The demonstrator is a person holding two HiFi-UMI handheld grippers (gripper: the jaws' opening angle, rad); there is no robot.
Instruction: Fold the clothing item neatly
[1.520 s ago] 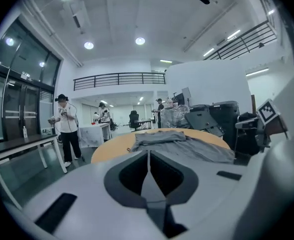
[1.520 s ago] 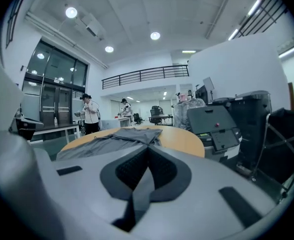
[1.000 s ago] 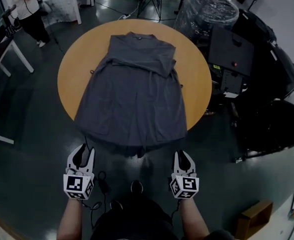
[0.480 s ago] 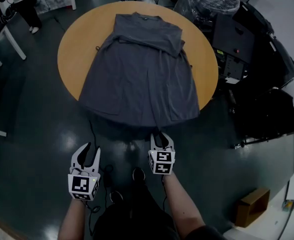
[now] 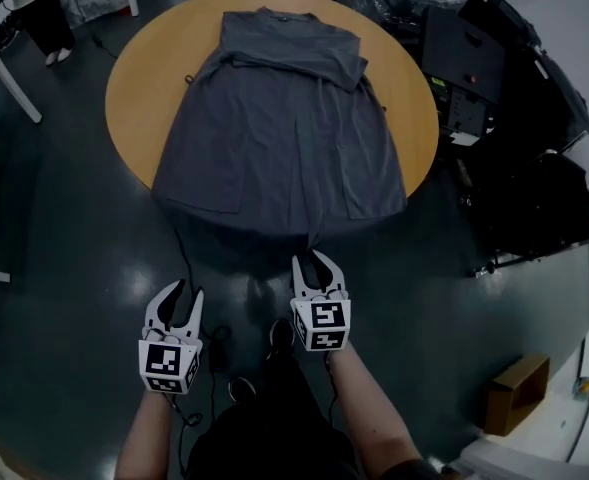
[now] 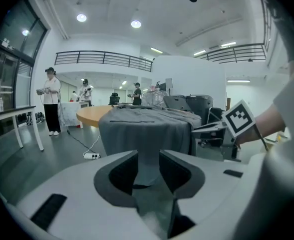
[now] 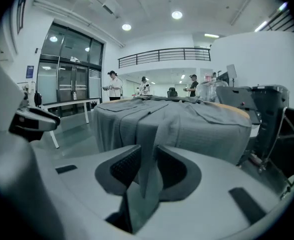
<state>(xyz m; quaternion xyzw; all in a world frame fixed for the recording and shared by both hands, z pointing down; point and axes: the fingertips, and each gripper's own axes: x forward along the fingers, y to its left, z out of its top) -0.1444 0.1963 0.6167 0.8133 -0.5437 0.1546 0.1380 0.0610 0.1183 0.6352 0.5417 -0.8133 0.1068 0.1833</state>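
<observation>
Grey dress (image 5: pixel 279 118) spread flat on round wooden table (image 5: pixel 134 98), collar at far side, hem draped over near edge. Narrow fabric strip (image 7: pixel 147 139) of the dress hanging down from hem near centre. Right gripper (image 5: pixel 314 261) just below that edge, strip standing between jaws. Jaws just been closing, gap now narrow, pads close on either side of strip, not clamped on it yet. Left gripper (image 5: pixel 187 290) over dark floor (image 5: pixel 64 268), well apart from table and dress, jaws apart, gripping nothing. Person (image 6: pixel 50 101) standing in background beyond table.
</observation>
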